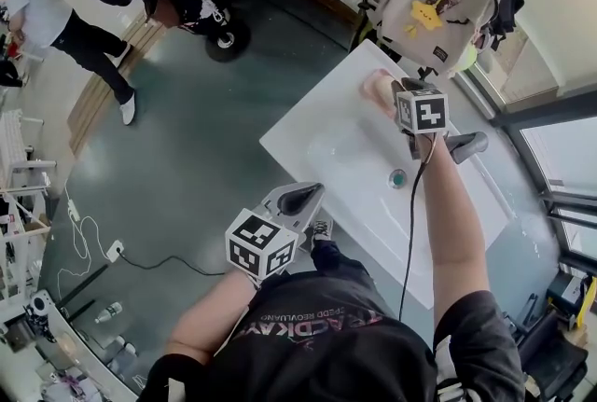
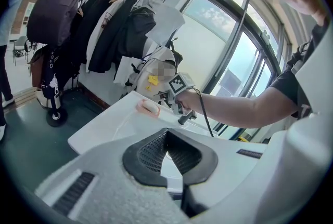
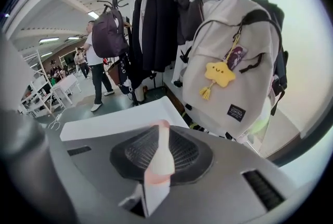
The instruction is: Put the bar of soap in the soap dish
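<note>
Closest to the person's body, the left gripper is held at the near edge of the white tabletop, its jaws parted in a V with nothing between them (only bare white surface shows through the gap). Farther along the tabletop lies a small round drain. Beyond it, the right gripper hangs tilted downward over the far corner, just beside the pink soap dish. The pale bar of soap lies in the dish. In the right gripper view the jaws stand a narrow gap apart, released, and soap and dish show through that gap below them, with neither pad pressing on the soap. Past the corner, a cream backpack with a yellow star charm hangs beside dark coats on a rack.
</note>
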`<state>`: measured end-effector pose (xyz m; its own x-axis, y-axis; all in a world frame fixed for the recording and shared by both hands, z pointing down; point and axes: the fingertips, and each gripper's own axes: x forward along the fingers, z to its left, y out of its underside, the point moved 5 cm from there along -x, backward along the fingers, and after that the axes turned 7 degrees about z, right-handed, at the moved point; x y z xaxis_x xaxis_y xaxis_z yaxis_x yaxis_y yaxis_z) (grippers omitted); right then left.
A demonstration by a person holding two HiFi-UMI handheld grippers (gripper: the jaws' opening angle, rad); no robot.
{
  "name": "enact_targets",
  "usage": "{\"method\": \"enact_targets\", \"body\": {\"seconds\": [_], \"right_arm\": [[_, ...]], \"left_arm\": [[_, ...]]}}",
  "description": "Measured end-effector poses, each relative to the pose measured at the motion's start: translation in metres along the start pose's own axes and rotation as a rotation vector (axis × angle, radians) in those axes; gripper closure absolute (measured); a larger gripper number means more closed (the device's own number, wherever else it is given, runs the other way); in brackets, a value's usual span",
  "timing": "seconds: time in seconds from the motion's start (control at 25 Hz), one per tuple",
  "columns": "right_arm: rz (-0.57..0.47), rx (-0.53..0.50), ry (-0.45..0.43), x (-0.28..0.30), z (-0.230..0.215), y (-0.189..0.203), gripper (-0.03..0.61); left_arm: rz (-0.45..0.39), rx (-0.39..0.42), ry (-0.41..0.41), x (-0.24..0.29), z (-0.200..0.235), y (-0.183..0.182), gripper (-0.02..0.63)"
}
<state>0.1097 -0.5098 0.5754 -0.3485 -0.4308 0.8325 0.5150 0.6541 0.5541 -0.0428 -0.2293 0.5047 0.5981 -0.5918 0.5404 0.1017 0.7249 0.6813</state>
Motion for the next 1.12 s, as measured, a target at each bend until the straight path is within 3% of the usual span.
{"method": "enact_targets", "body": {"seconds": [0.04,0.12,0.48,1.12], "right_arm": [[-0.04,0.007,-0.005,-0.007,0.004,-0.003,0.543],[-0.113,0.036,-0.023,-0.022,0.014,-0.006,0.563],[-0.314,0.18,-0.121,-0.107,0.079,0.007,0.566],[-0.423,0.2,-0.106,-0.253,0.262,0.122,0.566]], "left_arm": [[0.0,0.003,0.0,-0.003,0.0,0.001,0.604],[-0.001,0.009,0.003,-0.009,-0.002,0.003,0.604],[-0.005,0.076,0.055,-0.058,-0.013,0.018,0.604],[-0.027,0.195,0.163,-0.185,-0.036,0.087,0.604]]}}
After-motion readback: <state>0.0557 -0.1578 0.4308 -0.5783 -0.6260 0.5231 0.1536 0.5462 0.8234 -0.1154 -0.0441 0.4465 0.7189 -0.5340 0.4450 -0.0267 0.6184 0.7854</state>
